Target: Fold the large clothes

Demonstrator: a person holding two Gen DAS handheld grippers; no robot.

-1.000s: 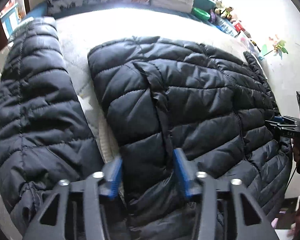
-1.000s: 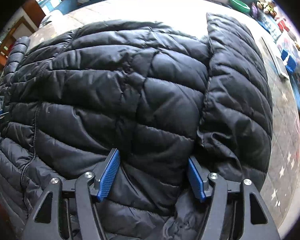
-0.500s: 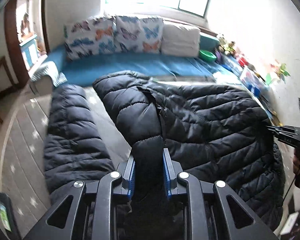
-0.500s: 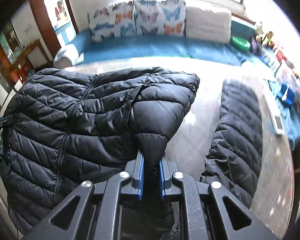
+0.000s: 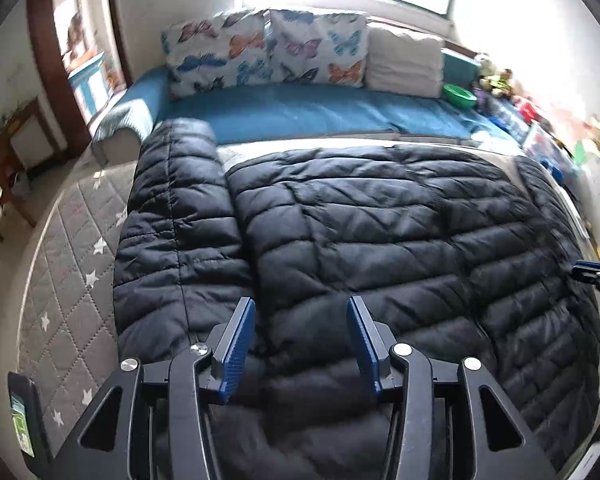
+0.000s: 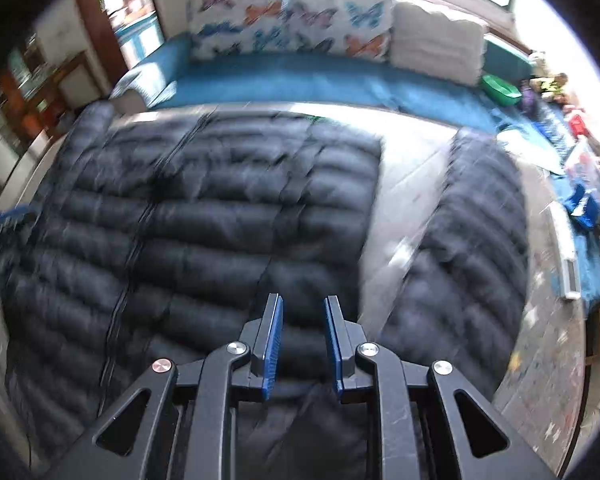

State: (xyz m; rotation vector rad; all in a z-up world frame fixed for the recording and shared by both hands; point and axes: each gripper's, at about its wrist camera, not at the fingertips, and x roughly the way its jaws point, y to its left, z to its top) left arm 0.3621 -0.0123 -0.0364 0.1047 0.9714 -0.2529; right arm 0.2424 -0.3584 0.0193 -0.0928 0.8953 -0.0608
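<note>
A large black quilted puffer jacket (image 5: pixel 400 232) lies spread flat on a grey quilted mat. One sleeve (image 5: pixel 176 220) lies alongside its left edge in the left wrist view. The other sleeve (image 6: pixel 472 240) lies apart to the right in the blurred right wrist view, with bare mat between it and the body (image 6: pixel 204 216). My left gripper (image 5: pixel 302 338) is open and empty over the jacket's near edge. My right gripper (image 6: pixel 303 338) is partly open and empty over the near right part of the body. Its tips (image 5: pixel 596 272) show at the right edge of the left wrist view.
The grey star-patterned mat (image 5: pixel 72 260) lies under the jacket. Behind it runs a blue bench (image 5: pixel 300 108) with butterfly cushions (image 5: pixel 268 52) and a white cushion (image 5: pixel 404 60). A green bowl (image 5: pixel 460 94) and toys sit at the back right. Wooden furniture (image 5: pixel 4 160) stands at the left.
Both grippers were shut on raised folds of the jacket half a second ago. Now both have opened and let go, and the jacket lies flat.
</note>
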